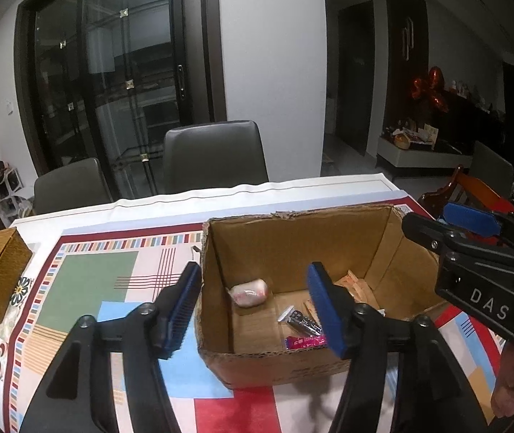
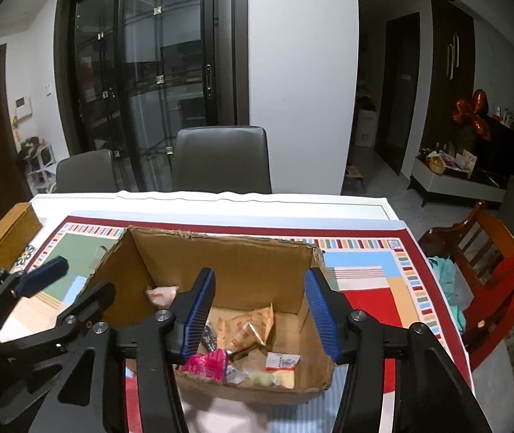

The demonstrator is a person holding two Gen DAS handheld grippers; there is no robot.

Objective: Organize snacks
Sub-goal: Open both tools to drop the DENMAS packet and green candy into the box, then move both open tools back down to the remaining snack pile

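In the left wrist view the left gripper (image 1: 253, 310) stands wide with nothing between its pads, straddling the left wall of the box (image 1: 293, 238) at 6 o'clock; a pink-white snack (image 1: 249, 291), a dark packet (image 1: 302, 319) and a pink packet (image 1: 305, 341) lie inside, and the right gripper (image 1: 451, 227) sits at 3 o'clock. In the right wrist view the right gripper (image 2: 261, 312) gapes empty over the box (image 2: 228, 256), above orange packets (image 2: 247, 326) and a pink packet (image 2: 208, 362), on the patterned surface (image 2: 365, 303).

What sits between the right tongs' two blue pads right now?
Nothing is gripped: the right tongs stand open over the brown cardboard box, with only orange snack packets on its floor showing between them, in the right wrist view.
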